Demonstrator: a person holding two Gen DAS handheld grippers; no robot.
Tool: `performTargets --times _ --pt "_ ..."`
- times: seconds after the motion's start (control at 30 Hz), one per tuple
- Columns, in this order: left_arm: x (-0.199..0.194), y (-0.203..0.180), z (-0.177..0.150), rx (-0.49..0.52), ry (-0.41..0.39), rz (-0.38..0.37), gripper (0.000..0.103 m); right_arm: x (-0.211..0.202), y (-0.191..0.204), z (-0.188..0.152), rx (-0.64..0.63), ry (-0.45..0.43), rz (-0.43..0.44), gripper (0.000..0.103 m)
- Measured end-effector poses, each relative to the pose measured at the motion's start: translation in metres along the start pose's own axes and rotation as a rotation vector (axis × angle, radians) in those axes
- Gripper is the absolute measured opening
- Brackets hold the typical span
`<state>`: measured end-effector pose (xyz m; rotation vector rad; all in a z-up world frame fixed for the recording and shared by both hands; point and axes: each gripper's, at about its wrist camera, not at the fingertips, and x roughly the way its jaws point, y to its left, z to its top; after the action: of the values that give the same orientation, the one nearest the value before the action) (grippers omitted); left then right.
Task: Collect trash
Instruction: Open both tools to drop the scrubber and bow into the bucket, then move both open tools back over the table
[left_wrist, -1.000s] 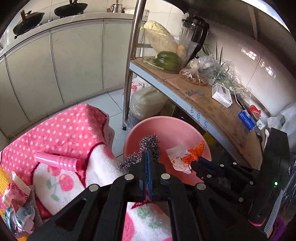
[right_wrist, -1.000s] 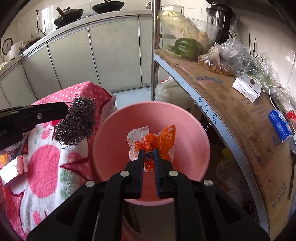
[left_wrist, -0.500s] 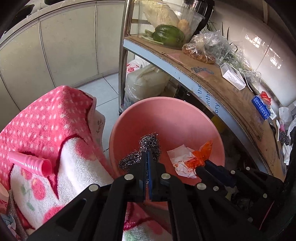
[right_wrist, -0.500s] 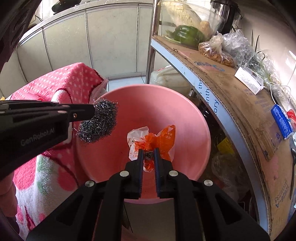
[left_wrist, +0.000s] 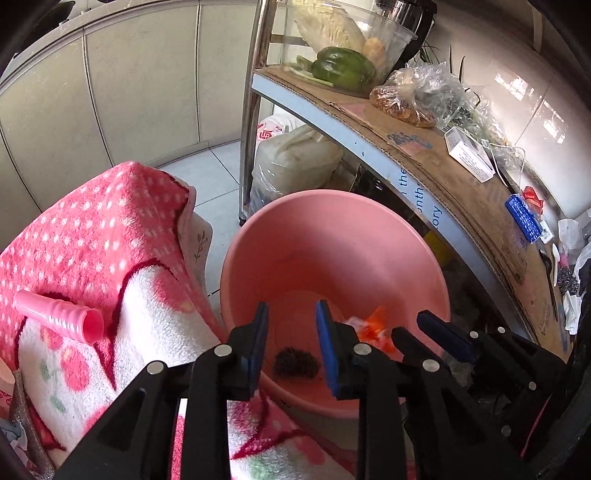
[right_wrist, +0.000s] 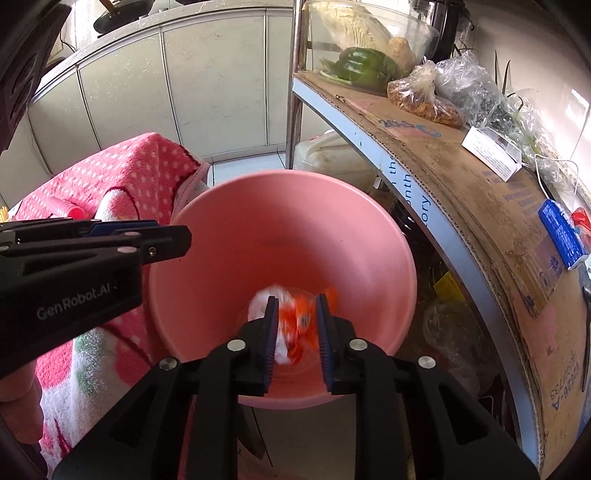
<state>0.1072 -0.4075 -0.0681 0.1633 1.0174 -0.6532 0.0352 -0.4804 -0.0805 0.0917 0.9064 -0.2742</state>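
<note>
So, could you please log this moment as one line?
left gripper open | steel wool in pink basin | right gripper open | wrapper dropping

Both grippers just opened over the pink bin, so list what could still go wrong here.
1. The orange-and-white wrapper looks blurred between the right gripper fingers; it may snag on a pad instead of dropping into the pink bin.
2. Both grippers crowd the bin; the left gripper, above the steel wool, could knock the right one when pulling back.
3. The pink tube lies loose on the blanket and may roll off.
</note>
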Motion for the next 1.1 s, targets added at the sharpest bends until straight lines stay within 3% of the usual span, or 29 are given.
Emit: performTargets --times 0.53,0.63,1.1 --pt "-0.040 0.012 -0.003 -0.043 -0.062 -0.006 0.028 -0.027 0.006 0.006 0.001 -0.059 0.010 0.033" --pt "-0.049 0.015 -0.005 -0.049 -0.070 0.000 0.028 -0.034 0.007 0.008 0.007 -0.072 0.002 0.040" --pt "-0.092 0.029 -0.026 -0.082 -0.120 0.017 0.028 -0.068 0.021 0.007 0.004 -0.122 -0.011 0.042"
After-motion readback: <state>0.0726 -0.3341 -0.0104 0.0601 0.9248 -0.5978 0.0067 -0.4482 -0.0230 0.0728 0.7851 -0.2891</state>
